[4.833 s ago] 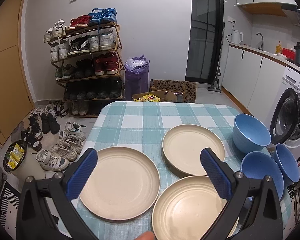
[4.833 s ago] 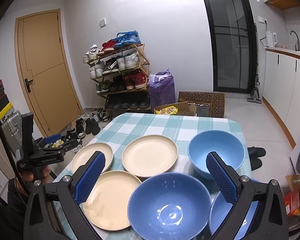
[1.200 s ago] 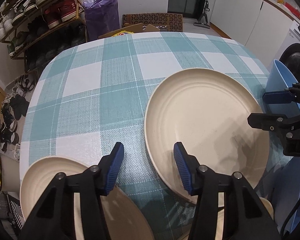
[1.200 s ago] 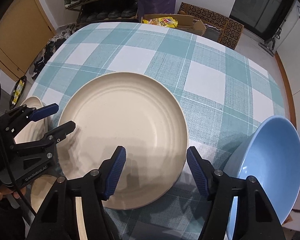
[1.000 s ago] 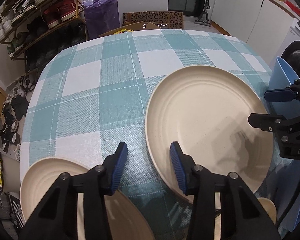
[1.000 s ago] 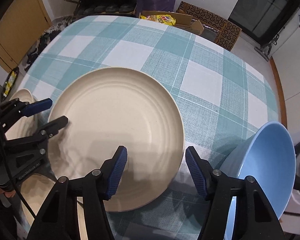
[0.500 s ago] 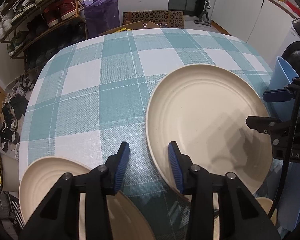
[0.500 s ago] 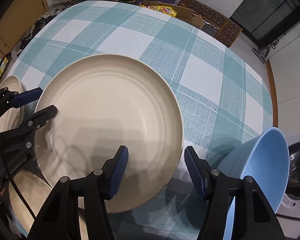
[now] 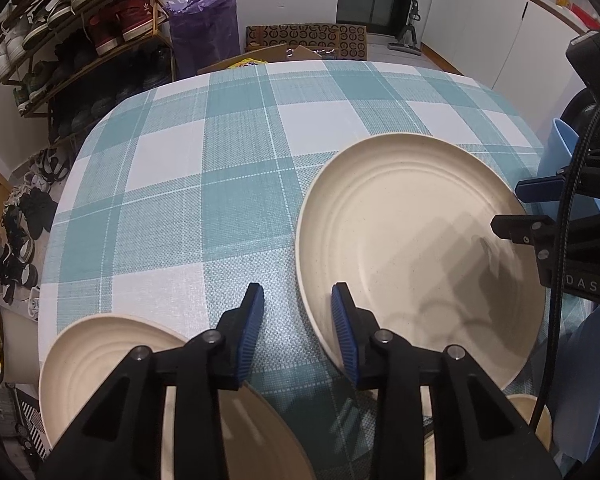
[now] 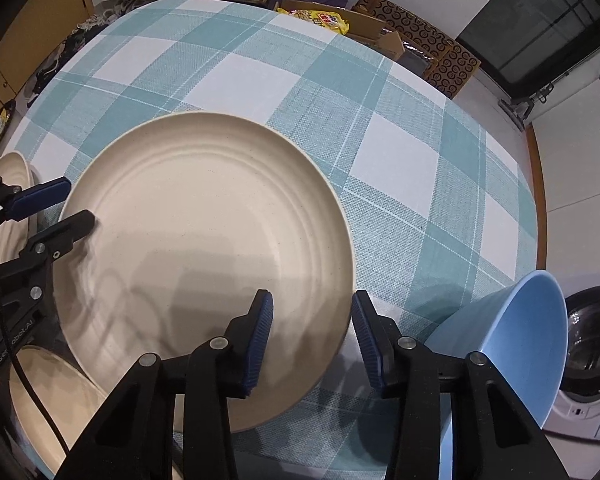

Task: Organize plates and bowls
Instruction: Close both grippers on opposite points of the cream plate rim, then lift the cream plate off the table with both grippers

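Plate [image 10: 204, 248] rim between both tools' jaws

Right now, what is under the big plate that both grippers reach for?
Under the big plate only the checked cloth shows around its rim. The plate covers what lies beneath its middle. Both grippers, left and right, straddle its rim.

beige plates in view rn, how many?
3. The big beige plate sits mid-table with both grippers straddling its rim. The second plate is at the table's near left edge. The third plate lies partly under the left gripper. More may be hidden.
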A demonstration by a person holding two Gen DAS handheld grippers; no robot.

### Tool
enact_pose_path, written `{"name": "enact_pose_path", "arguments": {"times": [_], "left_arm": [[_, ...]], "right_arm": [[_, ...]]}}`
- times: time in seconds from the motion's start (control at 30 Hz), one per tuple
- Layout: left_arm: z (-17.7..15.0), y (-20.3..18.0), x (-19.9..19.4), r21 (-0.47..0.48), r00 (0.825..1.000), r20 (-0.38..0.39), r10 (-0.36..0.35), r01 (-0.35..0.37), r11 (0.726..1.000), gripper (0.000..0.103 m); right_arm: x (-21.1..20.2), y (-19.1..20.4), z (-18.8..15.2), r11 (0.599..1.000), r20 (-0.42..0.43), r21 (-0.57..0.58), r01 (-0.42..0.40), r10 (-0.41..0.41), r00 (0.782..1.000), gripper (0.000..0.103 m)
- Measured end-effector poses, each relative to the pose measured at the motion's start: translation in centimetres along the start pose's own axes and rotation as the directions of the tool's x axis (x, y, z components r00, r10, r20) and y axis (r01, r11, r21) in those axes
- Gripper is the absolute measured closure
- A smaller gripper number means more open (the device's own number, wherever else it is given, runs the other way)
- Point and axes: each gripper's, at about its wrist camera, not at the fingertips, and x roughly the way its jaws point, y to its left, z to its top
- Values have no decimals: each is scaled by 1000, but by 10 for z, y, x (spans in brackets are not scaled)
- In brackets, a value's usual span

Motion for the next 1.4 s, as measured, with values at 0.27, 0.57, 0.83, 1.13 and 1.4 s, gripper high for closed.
{"name": "enact_pose_path", "arguments": {"times": [0.27,0.57,0.83,1.13,1.4], "left_arm": [[0,1,0,-4,1000,-2,2,-2,1000,69],[-2,6,-3,-12,1000,-4,12,-12,1000,69],[-3,3,3,-6,1000,-23,-3,3,1000,69],[-4,1,2,0,1000,-22,-9,9,1000,69],[-3,2,2,-6,1000,-19,-11,11,1000,79]], "right_arm": [[1,1,0,1000,-3,-1,-8,8,1000,62],[-1,4,0,1000,5,-10,-1,1,1000,62],[3,11,-3,999,-20,-38,19,-20,1000,62],[11,7,-10,1000,-40,-26,-17,16,999,62],[5,10,-11,999,3,-36,-19,19,1000,71]]}}
